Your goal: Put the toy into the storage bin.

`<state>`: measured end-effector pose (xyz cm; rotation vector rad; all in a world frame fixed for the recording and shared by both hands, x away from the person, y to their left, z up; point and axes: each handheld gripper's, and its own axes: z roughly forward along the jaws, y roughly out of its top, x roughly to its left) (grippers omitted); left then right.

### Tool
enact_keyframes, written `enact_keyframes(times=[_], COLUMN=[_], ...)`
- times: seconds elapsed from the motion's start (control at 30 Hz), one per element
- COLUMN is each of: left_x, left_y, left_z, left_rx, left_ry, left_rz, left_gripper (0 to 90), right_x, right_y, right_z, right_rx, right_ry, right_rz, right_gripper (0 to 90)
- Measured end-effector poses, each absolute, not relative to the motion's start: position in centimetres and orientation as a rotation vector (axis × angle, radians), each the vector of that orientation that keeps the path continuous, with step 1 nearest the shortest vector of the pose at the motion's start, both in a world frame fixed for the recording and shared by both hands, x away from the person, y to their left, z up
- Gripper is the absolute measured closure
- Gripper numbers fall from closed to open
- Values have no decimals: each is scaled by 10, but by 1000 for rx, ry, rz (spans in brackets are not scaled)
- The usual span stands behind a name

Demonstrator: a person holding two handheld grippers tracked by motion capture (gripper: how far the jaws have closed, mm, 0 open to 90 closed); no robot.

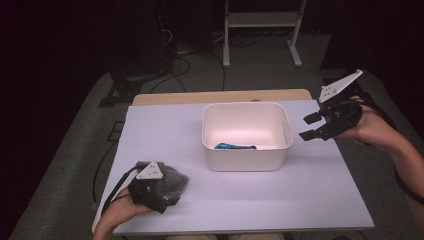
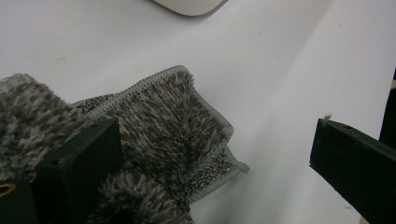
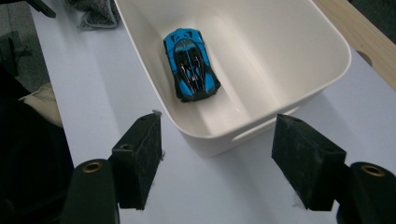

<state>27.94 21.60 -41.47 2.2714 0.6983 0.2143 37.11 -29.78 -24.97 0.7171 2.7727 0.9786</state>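
Observation:
A white bin (image 1: 246, 105) stands mid-table with a blue toy car (image 1: 235, 146) lying on its floor. The right gripper view looks down on the car (image 3: 190, 65) inside the bin (image 3: 299, 56). My right gripper (image 1: 311, 126) hovers just right of the bin, open and holding nothing (image 3: 217, 128). At the front left lies a grey fuzzy cloth (image 1: 175, 179). My left gripper (image 1: 161, 196) rests over it with its jaws wide apart (image 2: 210, 140). One jaw sits over the cloth (image 2: 173, 126), the other over bare table. Nothing is pinched between them.
The table (image 1: 165, 130) has a pale lilac top with a wooden strip along its far edge. A white stand (image 1: 260, 20) and cables are on the dark floor beyond. The cloth (image 3: 95, 11) lies far off in the right gripper view.

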Motion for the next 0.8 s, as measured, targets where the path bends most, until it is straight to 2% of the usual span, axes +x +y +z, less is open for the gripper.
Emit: enact_keyframes(times=[0.8], left_x=[279], left_y=[217], left_z=[-414], left_rx=[2268], left_ry=[706], left_rz=[235], left_gripper=[18], right_x=[350], right_y=[-340], right_z=[-316], right_rx=[880], right_ry=[2761], right_rz=[1055], right_gripper=[319])
